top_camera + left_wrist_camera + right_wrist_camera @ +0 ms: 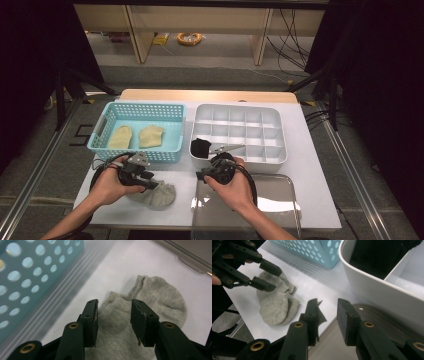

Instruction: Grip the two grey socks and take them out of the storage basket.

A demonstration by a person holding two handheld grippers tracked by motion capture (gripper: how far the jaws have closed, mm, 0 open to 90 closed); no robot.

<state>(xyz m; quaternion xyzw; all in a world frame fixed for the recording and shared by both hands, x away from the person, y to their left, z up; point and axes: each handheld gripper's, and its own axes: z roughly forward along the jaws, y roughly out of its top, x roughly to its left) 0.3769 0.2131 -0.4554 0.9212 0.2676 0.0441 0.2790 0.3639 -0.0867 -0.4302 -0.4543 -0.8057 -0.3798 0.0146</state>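
Jaws of the left gripper [113,315] stand spread just above the grey sock [140,322], which lies flat on the white table [310,175] in front of the blue basket [100,131], a pose that suits a pinch on the fabric. Jaws of the right gripper [325,315] stand spread and empty over the near edge of the clear lid [280,200], probably waiting for a handover. A white divided tray [280,155] holds a black sock [201,148]; two yellow socks [136,136] lie in the basket, whose wall stands close beside the left jaws.
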